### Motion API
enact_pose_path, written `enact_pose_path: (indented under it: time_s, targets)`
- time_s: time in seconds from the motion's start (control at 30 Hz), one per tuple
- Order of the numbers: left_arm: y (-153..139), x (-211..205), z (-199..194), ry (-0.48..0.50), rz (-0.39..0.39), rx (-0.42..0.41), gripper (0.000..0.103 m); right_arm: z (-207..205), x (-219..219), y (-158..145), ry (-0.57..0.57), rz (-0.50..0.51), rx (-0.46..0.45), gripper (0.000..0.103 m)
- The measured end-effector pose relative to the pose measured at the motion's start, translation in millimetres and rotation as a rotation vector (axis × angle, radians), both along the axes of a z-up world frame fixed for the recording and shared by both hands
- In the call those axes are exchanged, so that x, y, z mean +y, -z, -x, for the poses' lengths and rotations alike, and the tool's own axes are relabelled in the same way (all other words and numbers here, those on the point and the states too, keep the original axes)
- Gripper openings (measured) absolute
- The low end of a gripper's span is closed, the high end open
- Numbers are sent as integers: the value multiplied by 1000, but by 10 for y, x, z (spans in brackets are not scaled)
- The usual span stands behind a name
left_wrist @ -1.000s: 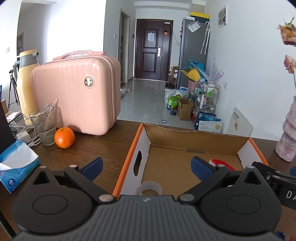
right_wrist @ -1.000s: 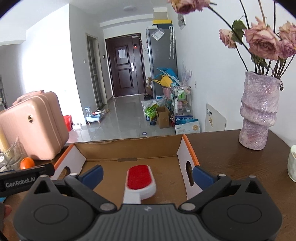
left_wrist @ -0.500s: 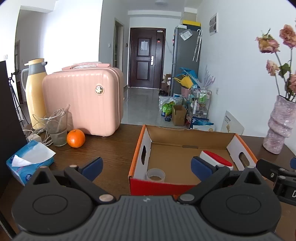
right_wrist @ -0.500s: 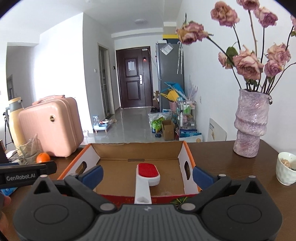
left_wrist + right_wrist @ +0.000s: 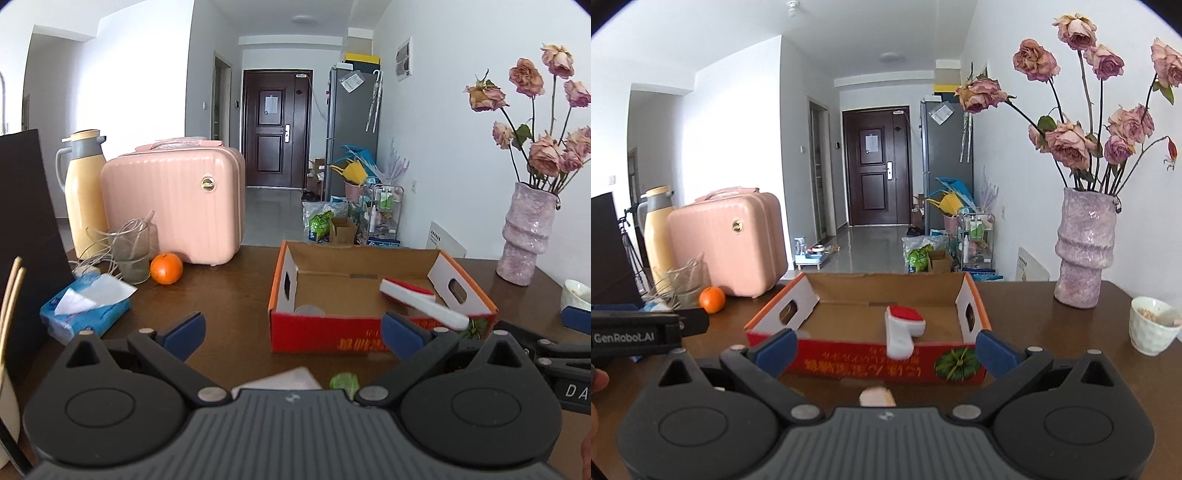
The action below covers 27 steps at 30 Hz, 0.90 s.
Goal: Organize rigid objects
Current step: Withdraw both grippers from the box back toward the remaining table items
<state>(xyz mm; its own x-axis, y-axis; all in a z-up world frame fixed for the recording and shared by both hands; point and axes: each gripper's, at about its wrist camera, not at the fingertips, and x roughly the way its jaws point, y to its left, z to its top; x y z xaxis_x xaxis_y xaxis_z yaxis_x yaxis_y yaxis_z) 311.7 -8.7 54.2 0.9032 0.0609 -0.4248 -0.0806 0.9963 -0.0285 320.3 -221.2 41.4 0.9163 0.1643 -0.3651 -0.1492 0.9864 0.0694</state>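
Observation:
A red-and-orange cardboard box [image 5: 332,334] [image 5: 849,360] stands open on the dark wooden table. Inside it lies a white brush with a red pad [image 5: 417,297] [image 5: 903,325], its handle resting over the front wall, and a roll of clear tape [image 5: 309,309] at the front left corner. My left gripper [image 5: 291,332] is open and empty, in front of the box. My right gripper [image 5: 884,349] is open and empty, also in front of the box. A small green object [image 5: 344,382] and a white piece [image 5: 284,378] lie on the table near the left gripper.
A pink case [image 5: 177,206], yellow thermos [image 5: 83,184], glass with cables [image 5: 131,251], orange [image 5: 166,268] and tissue pack [image 5: 85,304] stand left. A purple vase with roses [image 5: 1084,251] and a white cup [image 5: 1152,325] stand right.
Both grippers have pulled back from over the box toward the near side of the table. The box front wall now shows. The brush and tape stay in the box.

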Motion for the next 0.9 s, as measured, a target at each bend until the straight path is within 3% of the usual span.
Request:
enact_pose_path:
  time_s: [0.4, 0.9]
  targets:
    - [297, 253, 554, -11, -18, 56, 103, 488, 259, 346, -71, 13, 79, 103]
    - [678, 693, 749, -46, -25, 144, 103, 612, 875, 732, -168, 89, 212, 103]
